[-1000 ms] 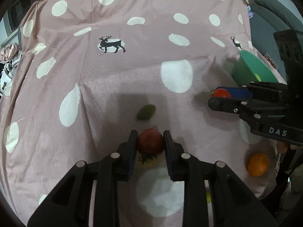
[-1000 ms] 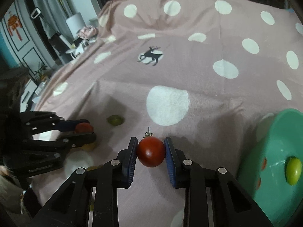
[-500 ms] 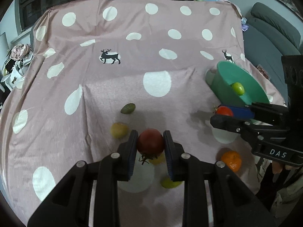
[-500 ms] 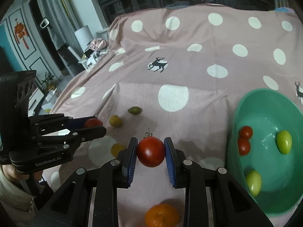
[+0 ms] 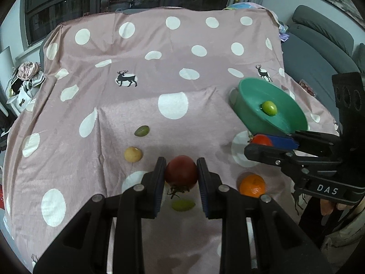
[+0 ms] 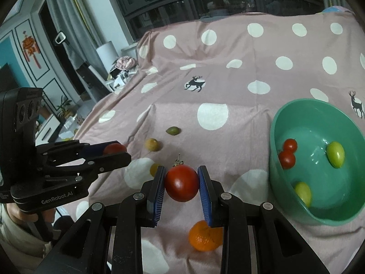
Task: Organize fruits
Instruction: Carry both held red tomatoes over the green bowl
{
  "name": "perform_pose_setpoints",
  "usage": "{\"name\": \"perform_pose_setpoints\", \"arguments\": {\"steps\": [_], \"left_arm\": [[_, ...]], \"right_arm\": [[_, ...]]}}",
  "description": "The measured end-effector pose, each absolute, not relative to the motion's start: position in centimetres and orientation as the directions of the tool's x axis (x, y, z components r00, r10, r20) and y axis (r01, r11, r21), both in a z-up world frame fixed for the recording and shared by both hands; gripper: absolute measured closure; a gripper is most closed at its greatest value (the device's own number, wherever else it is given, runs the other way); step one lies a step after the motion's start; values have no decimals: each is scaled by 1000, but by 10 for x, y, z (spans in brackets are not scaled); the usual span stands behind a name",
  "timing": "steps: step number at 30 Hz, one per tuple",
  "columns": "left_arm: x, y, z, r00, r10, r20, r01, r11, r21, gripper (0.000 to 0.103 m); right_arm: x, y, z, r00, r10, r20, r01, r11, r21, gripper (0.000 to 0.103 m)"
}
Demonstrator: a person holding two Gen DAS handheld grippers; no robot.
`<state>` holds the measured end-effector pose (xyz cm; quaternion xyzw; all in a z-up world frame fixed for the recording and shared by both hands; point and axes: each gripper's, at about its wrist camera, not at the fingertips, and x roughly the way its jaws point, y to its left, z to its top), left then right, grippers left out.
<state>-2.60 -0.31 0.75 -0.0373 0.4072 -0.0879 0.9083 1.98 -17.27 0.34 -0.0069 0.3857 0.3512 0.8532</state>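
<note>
My left gripper (image 5: 181, 173) is shut on a dark red tomato (image 5: 181, 172), held above the pink spotted cloth. My right gripper (image 6: 181, 179) is shut on a bright red tomato (image 6: 181, 182), also in the air. Each gripper shows in the other's view, the right one (image 5: 271, 145) and the left one (image 6: 116, 151). A green bowl (image 6: 276, 125) stands at the right and holds two small red tomatoes (image 6: 288, 155) and two green-yellow fruits (image 6: 335, 154). An orange (image 6: 205, 236), a yellow fruit (image 6: 152, 144) and a green fruit (image 6: 173, 130) lie on the cloth.
Another green fruit (image 5: 183, 205) lies on the cloth under my left gripper. A grey sofa (image 5: 319, 52) stands past the cloth's right edge. Clutter and a cabinet (image 6: 123, 68) stand off the left side.
Both grippers have risen and pulled back with their tomatoes. More of the cloth, the bowl and the loose fruits have come into view.
</note>
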Motion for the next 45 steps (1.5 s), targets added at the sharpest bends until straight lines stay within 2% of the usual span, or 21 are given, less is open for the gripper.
{"name": "perform_pose_setpoints", "arguments": {"steps": [45], "left_arm": [[-13, -60, 19, 633, -191, -750, 212, 975, -69, 76]], "right_arm": [[19, -227, 17, 511, 626, -589, -572, 759, 310, 73]]}}
